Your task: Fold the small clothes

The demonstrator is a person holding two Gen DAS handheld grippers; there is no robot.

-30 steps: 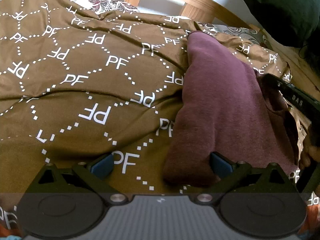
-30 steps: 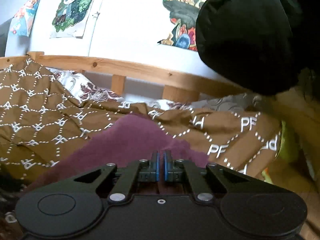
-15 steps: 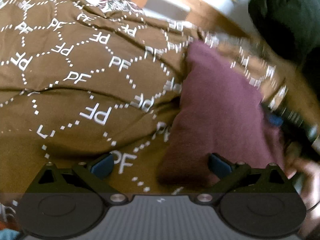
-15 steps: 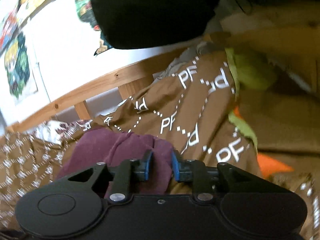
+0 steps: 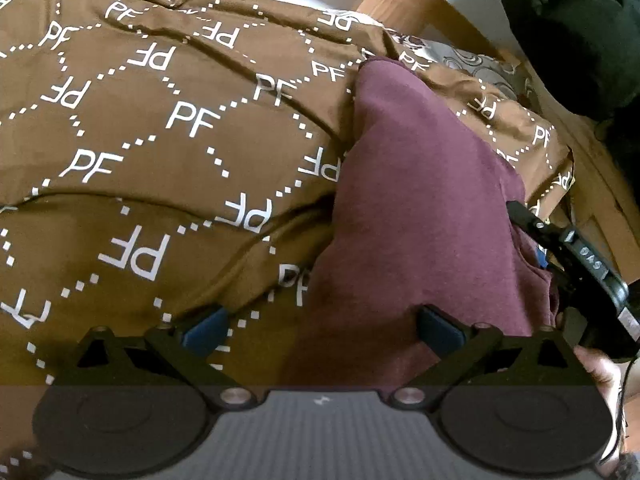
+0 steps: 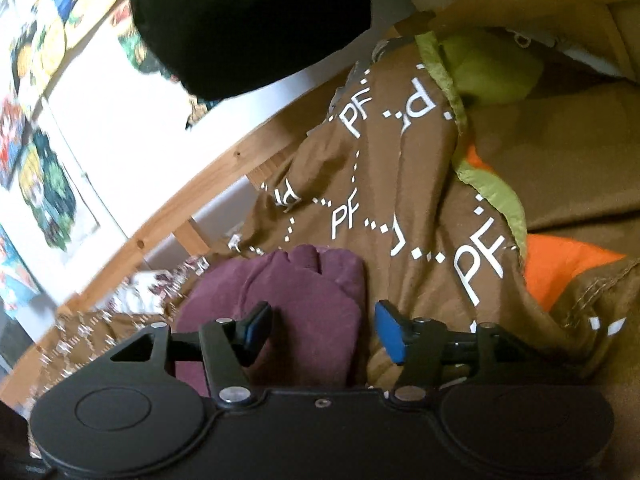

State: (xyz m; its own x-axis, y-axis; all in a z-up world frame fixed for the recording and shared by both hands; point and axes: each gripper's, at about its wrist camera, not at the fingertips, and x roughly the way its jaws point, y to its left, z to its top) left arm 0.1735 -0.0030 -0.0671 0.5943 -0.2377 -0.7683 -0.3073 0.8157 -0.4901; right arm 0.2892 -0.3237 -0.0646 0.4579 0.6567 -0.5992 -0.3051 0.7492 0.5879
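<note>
A maroon garment (image 5: pixel 420 208) lies folded into a long strip on the brown bedspread (image 5: pixel 160 152). My left gripper (image 5: pixel 320 328) is open, its blue pads wide apart over the garment's near end. My right gripper (image 6: pixel 322 330) is open, and a bunched end of the maroon garment (image 6: pixel 304 292) lies between and beyond its pads. The right gripper also shows in the left wrist view (image 5: pixel 576 256), at the garment's right edge.
A wooden bed rail (image 5: pixel 432 4) runs along the far side below a white wall with posters (image 6: pixel 44 184). A large black bundle (image 6: pixel 248 20) hangs at the upper right. Green (image 6: pixel 492 68) and orange (image 6: pixel 560 268) fabric lie past the bedspread's edge.
My right gripper was shut a second ago and has opened, letting go of the maroon garment, and has swung right. My left gripper stays open over the near end.
</note>
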